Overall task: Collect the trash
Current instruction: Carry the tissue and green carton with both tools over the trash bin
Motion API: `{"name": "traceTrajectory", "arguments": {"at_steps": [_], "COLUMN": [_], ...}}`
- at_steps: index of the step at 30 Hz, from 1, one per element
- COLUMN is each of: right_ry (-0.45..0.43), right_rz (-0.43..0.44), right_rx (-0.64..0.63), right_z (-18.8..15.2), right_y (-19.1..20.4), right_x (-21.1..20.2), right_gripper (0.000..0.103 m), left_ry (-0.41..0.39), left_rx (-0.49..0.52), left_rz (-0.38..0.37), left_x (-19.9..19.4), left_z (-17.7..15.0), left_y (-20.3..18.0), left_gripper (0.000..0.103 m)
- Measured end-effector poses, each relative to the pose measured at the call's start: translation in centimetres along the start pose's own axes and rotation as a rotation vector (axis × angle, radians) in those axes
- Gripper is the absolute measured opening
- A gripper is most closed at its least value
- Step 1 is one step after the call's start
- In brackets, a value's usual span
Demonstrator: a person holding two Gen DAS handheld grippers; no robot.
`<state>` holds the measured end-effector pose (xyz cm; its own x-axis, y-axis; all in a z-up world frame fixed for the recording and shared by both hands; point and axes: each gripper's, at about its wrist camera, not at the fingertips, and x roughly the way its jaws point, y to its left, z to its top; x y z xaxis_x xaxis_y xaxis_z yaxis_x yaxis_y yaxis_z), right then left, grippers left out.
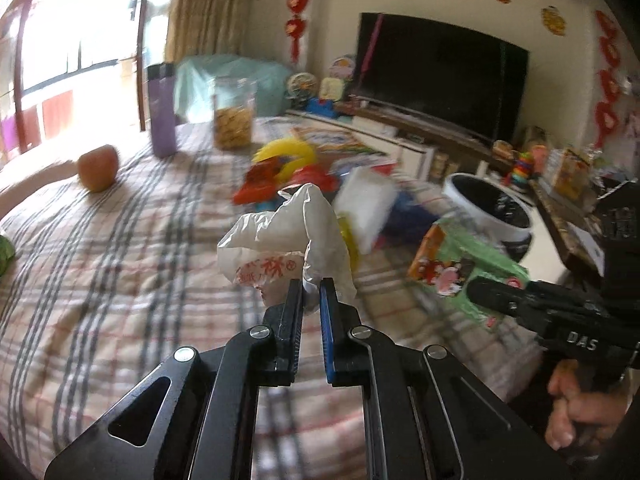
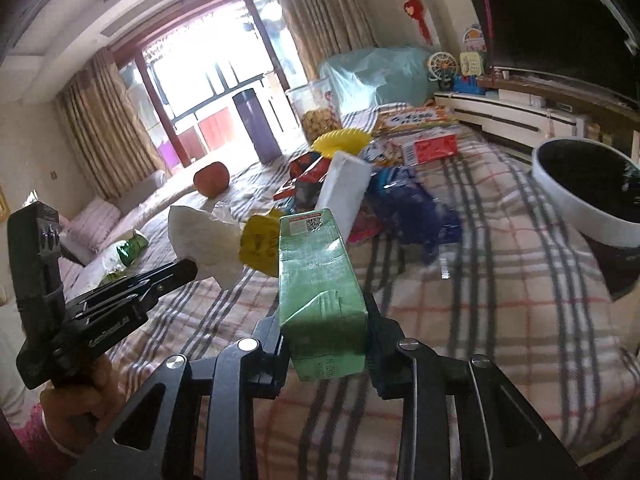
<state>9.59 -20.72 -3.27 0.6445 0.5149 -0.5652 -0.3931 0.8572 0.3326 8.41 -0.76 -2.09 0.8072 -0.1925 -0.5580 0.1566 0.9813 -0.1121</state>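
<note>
A plaid cloth [image 2: 500, 280] in grey and red stripes covers the table, and on it sits an orange-red apple [image 1: 98, 168] at the far left, a purple bottle [image 1: 162, 110] standing upright, a clear jar of biscuits [image 1: 234, 114] just beside it. Mid-table, a heap: yellow plate [image 2: 340, 140], red box [image 2: 434, 148], crumpled blue wrapper [image 2: 416, 204], white packet [image 2: 344, 188].

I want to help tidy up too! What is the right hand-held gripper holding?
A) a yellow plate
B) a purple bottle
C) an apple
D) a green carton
D: the right hand-held gripper is clamped on the green carton, lifted above the plaid cloth.
</note>
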Motion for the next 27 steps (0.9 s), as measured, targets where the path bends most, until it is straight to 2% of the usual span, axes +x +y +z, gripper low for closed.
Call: {"name": "traceTrajectory", "arguments": {"at_steps": [15, 27], "right_ry": [-0.088, -0.114], "right_rz": [-0.11, -0.21], "right_rx": [0.105, 0.181], "right_z": [0.8, 2.6], "right_y": [-6.1, -12.3], "right_x": [-5.0, -6.7], "right_gripper": [0.032, 0.032], "left_ry": [0.01, 0.046], "left_rx": [0.114, 0.188], "left_rz": [-0.185, -0.27], "left_x": [2.3, 5.9], "left_z": [2.2, 4.1], "left_y": [-8.6, -14.2], "left_gripper": [0.008, 0.008]}}
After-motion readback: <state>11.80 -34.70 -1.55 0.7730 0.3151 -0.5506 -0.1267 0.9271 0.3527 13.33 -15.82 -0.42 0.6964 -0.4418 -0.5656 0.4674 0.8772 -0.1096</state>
